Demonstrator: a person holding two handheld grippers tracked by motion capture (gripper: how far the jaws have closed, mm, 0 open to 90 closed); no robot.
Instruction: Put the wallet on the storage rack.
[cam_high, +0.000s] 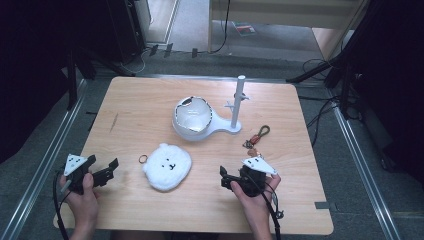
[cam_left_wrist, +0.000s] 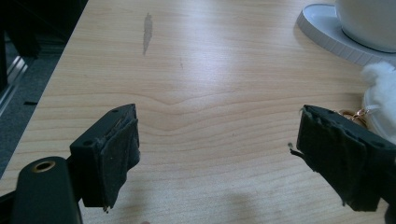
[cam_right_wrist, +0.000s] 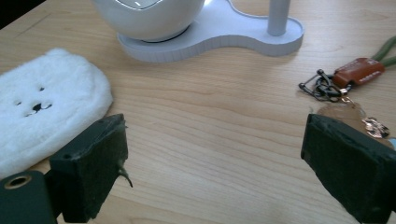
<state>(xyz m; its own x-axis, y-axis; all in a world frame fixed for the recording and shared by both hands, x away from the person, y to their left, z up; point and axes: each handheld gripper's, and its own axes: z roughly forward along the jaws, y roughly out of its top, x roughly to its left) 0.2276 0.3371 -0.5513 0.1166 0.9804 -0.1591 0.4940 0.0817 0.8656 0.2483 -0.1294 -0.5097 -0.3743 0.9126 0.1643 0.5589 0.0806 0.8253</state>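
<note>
A white plush bear-face pouch (cam_high: 167, 166) lies flat on the wooden table (cam_high: 150, 105), with a small gold ring (cam_high: 143, 159) at its left edge. A keychain (cam_high: 257, 137) with a brown leather tab and a green loop lies to its right. My left gripper (cam_high: 111, 169) is open at the table's front left, left of the pouch, over bare wood (cam_left_wrist: 217, 126). My right gripper (cam_high: 223, 178) is open at the front right, between pouch and keychain. In the right gripper view the pouch (cam_right_wrist: 42, 112) is at the left and the keychain (cam_right_wrist: 357, 72) at the right, with nothing between the jaws (cam_right_wrist: 215, 130).
A white stand (cam_high: 227, 131) holds a round white bowl (cam_high: 192, 117) and an upright post (cam_high: 238, 102) behind the pouch. Its base (cam_right_wrist: 224, 35) appears ahead of the right gripper. Metal rails and cables run along the floor around the table.
</note>
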